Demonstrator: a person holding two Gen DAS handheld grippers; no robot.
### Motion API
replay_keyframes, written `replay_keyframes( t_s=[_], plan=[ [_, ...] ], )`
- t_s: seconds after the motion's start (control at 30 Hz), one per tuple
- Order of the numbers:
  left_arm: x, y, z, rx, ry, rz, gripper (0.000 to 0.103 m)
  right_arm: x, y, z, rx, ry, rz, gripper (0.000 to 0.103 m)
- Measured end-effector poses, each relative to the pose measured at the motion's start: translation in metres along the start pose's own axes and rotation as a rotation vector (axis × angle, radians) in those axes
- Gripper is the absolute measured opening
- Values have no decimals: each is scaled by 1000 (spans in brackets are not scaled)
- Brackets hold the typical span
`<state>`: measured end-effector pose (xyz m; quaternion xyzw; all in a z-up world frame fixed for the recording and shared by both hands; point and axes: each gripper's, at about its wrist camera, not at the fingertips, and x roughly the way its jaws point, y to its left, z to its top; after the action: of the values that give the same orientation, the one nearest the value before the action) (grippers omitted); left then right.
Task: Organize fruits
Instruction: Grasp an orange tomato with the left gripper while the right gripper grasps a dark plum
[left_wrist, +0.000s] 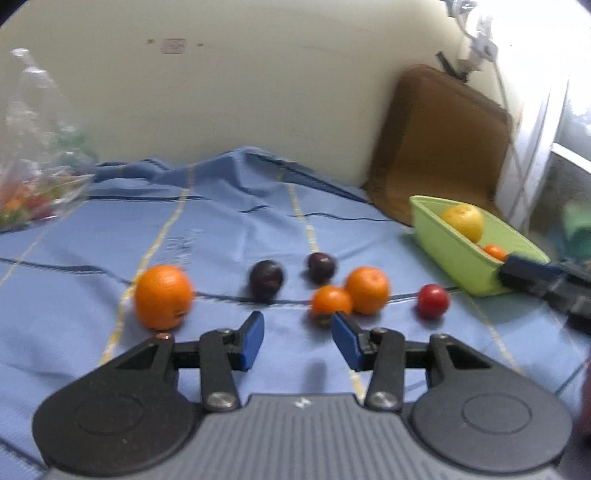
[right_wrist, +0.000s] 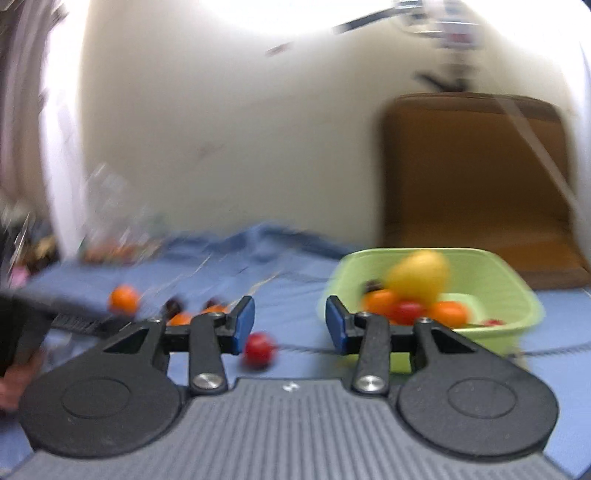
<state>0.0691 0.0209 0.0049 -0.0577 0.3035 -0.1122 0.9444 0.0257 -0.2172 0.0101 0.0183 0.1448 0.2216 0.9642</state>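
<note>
On the blue cloth (left_wrist: 229, 236) lie a large orange (left_wrist: 163, 296), two dark plums (left_wrist: 266, 279) (left_wrist: 321, 267), two smaller oranges (left_wrist: 331, 302) (left_wrist: 368, 290) and a red fruit (left_wrist: 433, 301). A green basket (left_wrist: 458, 254) at the right holds a yellow fruit (left_wrist: 464, 221) and an orange. My left gripper (left_wrist: 297, 338) is open and empty, just short of the small oranges. My right gripper (right_wrist: 290, 325) is open and empty, between the red fruit (right_wrist: 259, 349) and the green basket (right_wrist: 517, 291), which holds several fruits. It also shows at the basket's near end in the left wrist view (left_wrist: 532, 277).
A brown cushion (left_wrist: 439, 144) leans on the cream wall behind the basket. A clear plastic bag (left_wrist: 35, 155) with colourful contents sits at the far left. The cloth is bunched up along the wall. A window is at the far right.
</note>
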Motion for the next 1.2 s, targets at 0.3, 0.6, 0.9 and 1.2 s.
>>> replay_keyframes(
  t_s=[0.3, 0.6, 0.9, 1.2],
  plan=[
    [17, -8, 4, -16, -8, -60, 42, 60, 33, 24, -155, 166, 64, 43],
    [32, -27, 3, 113, 26, -9, 41, 141, 29, 53, -33, 417, 170, 41],
    [30, -19, 2, 70, 7, -21, 29, 159, 53, 40, -126, 433, 126, 29],
    [-5, -31, -18, 74, -22, -143, 29, 60, 42, 33, -138, 155, 83, 29]
  ],
)
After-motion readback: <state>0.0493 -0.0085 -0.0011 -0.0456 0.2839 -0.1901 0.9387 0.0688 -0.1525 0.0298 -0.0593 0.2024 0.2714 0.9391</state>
